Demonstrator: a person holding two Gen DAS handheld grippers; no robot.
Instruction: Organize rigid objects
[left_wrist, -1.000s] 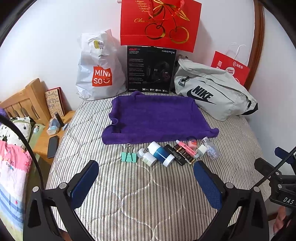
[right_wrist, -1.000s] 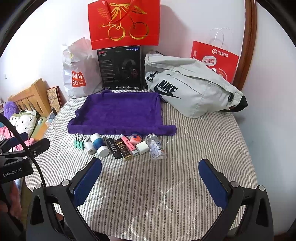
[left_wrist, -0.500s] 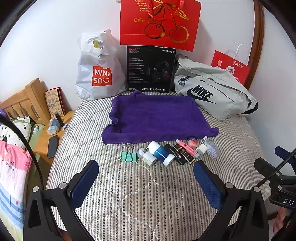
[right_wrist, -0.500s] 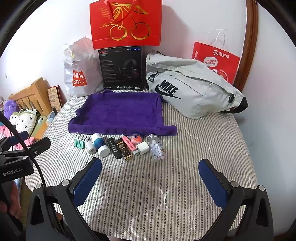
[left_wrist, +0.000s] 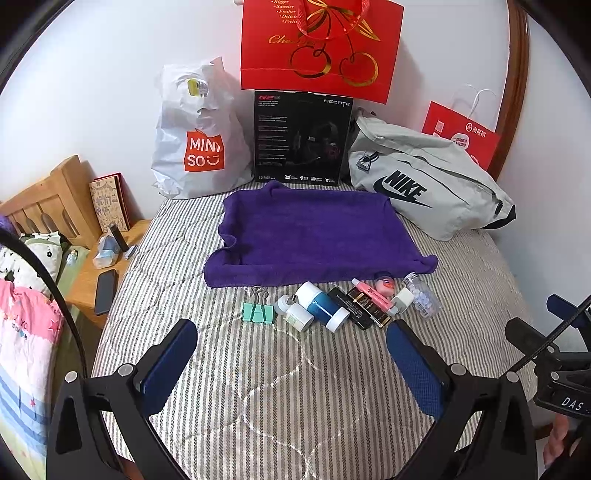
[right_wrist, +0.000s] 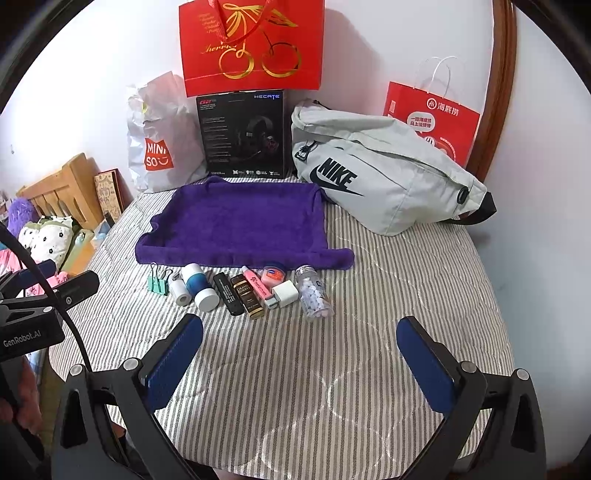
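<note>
A row of small items lies on the striped bed in front of a purple towel: a green binder clip, a small white bottle, a blue-and-white bottle, a black stick, a dark gold-lettered tube, a pink tube, a pink tin, a white charger and a clear pill bottle. My left gripper is open and empty, short of the row. My right gripper is open and empty, also short of it.
Behind the towel stand a white Miniso bag, a black headset box, a red cherry bag, a grey Nike bag and a red paper bag. A wooden bedside shelf with a phone is at the left.
Both views shift only slightly; the right gripper has edged a little. Nothing was grasped or moved.
</note>
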